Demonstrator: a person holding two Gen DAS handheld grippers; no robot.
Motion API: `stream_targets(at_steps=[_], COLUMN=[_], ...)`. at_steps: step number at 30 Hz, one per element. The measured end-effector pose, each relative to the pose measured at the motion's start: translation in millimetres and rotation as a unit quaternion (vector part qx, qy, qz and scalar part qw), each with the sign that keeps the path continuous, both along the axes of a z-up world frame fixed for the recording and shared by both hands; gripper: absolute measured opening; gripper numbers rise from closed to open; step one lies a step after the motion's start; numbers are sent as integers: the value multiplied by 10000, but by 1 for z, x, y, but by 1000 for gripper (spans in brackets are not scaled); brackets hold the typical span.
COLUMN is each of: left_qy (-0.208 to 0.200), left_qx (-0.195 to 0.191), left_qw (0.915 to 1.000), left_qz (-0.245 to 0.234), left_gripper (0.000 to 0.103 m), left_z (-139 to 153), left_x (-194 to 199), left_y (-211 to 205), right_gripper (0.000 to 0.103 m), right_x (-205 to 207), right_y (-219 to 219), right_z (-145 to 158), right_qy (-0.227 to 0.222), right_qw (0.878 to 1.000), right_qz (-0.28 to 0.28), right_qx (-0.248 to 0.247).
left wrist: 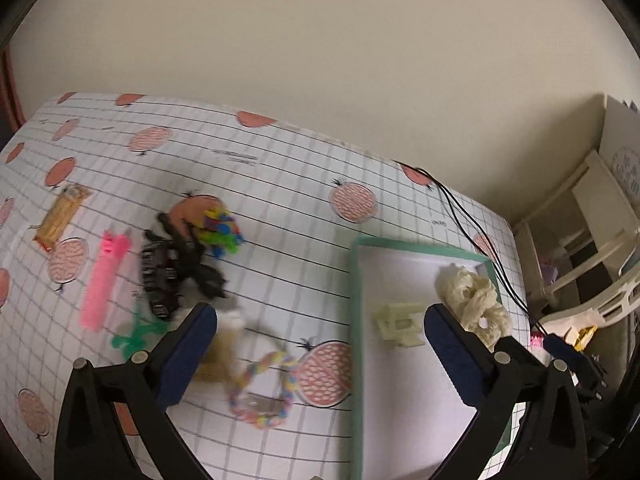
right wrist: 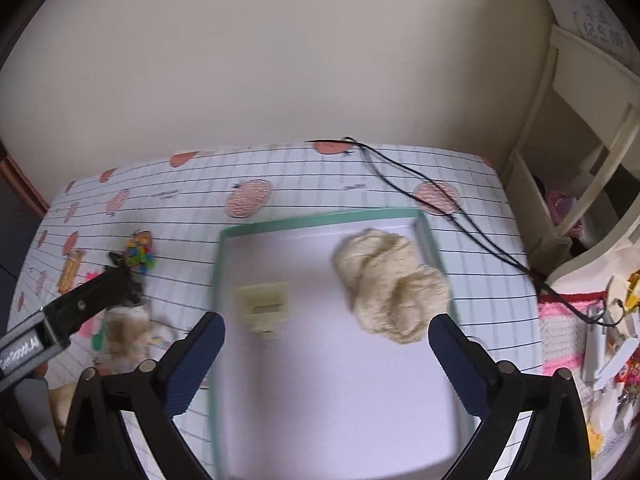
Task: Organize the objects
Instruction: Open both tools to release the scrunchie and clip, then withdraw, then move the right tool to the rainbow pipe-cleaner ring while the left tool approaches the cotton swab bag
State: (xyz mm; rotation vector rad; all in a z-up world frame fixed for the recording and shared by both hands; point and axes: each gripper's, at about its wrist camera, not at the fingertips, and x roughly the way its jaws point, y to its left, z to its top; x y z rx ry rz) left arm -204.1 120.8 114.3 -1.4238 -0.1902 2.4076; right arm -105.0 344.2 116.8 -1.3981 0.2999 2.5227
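Two items, a cream scrunchie (right wrist: 394, 286) and a pale clip (right wrist: 262, 306), lie in the green-rimmed tray (right wrist: 320, 216) ahead of the right gripper (right wrist: 326, 330), both grippers' fingers wide and empty, while hair ties (left wrist: 262, 390), combs and clips remain on the desk (left wrist: 280, 184) before the left gripper (left wrist: 320, 332).

Tray (right wrist: 218, 280) near edge cut off by frame bottom in both views. Beige item (left wrist: 224, 344) beside braided ring (left wrist: 262, 392) is motion-blurred, partly behind left tool's finger (left wrist: 188, 356) (can't identify it). Clutter (right wrist: 612, 344) right of the table too small to tell.
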Motion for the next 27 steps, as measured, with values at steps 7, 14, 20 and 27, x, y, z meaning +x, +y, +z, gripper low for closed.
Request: stream_targets(at_steps=[7,14,20,27], left_qy=[14,-117,-202,-372], left_qx=[28,21,-145,-166], left_qw=[9994,9970,9952,9938], left_qz=[334,768,948,1038], left_gripper=[103,103,103,103], left_z=[9,1,-10,-24], left_x=[1,1,-1,-8], left_y=[-44,-94,-117,-124], right_gripper=[103,103,103,103], right_x=[-4,-12,-20,-31], right_y=[-42,-79,-104,-132], right_z=[1,-10,-19,-39], right_qy=[22,-88,-173,-356], right_qw=[9993,9971,9948,9907], right_qz=[349,731,955,1266], right_qx=[-118,-213,-292,-350])
